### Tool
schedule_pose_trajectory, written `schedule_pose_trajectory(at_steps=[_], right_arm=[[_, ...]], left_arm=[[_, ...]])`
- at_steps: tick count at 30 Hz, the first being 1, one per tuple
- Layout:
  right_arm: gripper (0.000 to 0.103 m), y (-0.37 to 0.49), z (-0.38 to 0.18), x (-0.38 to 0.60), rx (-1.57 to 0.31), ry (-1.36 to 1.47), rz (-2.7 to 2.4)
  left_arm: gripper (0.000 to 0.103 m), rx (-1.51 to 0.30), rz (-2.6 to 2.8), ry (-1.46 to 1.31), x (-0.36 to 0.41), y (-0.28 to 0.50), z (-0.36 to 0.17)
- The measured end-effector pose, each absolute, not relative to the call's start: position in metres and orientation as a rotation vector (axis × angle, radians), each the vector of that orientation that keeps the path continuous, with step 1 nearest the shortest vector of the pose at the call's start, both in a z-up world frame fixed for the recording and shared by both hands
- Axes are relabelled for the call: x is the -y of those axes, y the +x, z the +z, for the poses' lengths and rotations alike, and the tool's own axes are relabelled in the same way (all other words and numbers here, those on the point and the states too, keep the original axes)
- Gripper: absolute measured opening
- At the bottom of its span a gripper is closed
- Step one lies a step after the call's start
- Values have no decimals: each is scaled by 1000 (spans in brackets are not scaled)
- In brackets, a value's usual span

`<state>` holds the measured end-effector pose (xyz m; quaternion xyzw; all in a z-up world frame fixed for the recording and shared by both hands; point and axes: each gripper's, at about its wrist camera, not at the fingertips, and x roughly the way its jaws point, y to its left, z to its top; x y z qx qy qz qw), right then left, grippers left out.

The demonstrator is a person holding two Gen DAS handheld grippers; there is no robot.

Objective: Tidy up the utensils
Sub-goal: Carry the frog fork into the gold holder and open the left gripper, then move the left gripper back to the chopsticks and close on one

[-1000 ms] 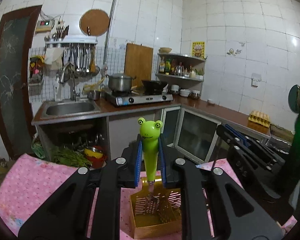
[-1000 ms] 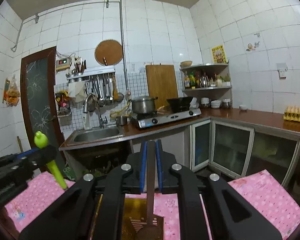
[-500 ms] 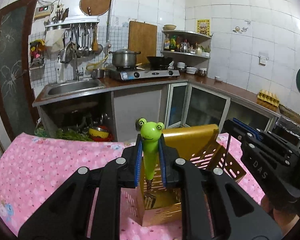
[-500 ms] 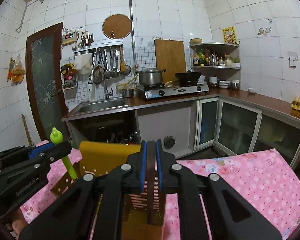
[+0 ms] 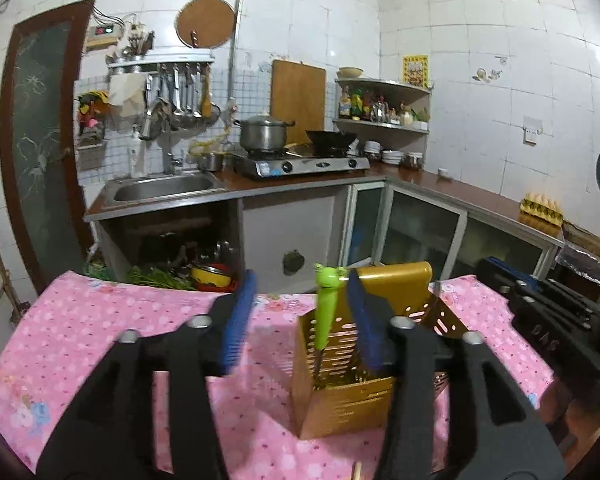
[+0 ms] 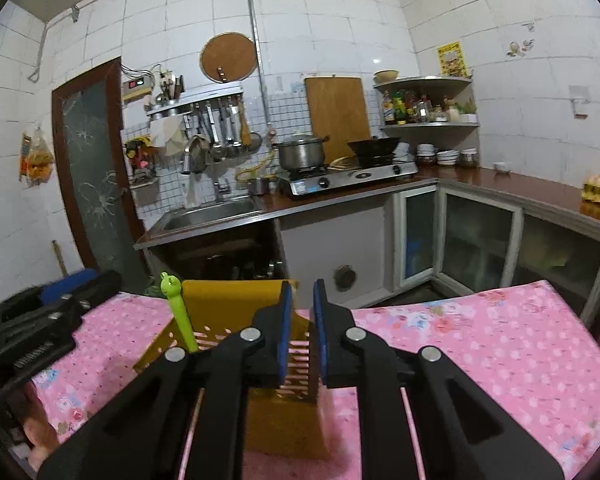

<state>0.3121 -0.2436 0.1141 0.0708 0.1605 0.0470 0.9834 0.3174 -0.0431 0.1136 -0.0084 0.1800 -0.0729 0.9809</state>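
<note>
A pink flowered tablecloth (image 5: pixel 100 332) covers the table in the front, and behind it the kitchen counter (image 5: pixel 300 184) carries a steel sink (image 5: pixel 160 188) and a gas stove (image 5: pixel 300 164) with a pot (image 5: pixel 262 134) on it. On the cloth stands the golden utensil holder (image 5: pixel 340 392), a box with slotted walls and a higher back plate; in the right wrist view the same holder (image 6: pixel 228 300) is directly in front of the right gripper. The left gripper (image 5: pixel 300 320) has its two blue-padded fingers wide apart, and nothing is between them except the view of the holder; its right finger is in front of the holder's upper edge. The right gripper (image 6: pixel 302 328) has its fingers a little apart, with a narrow gap, and no object is held in this gap. It hangs just above the holder's front compartment. The green frog-handled utensil (image 5: pixel 326 308) stands in the holder, leaning a little, with its frog head above the rim and its lower metal part inside the box. From the right wrist view the frog utensil (image 6: pixel 178 308) is at the left side of the holder, near the left gripper's black body (image 6: pixel 32 332).
</note>
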Motion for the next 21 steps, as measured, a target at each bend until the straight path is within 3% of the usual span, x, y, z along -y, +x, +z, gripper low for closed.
schedule_pose_trajectory(at_steps=[1,3,14,21], right_arm=[[31,308,116,245,-326,138,80],[52,294,118,248,-338,129,32],[52,231,62,285,-573,137,-100],[52,212,25,293,-679,175,-163]], left_arm=[[76,-351,-133,-12,40,308,116],[87,-345,-123,-4,37,298,117],[98,-537,-128,37,23,264,67],[98,-632,-173,22,24,259,35]])
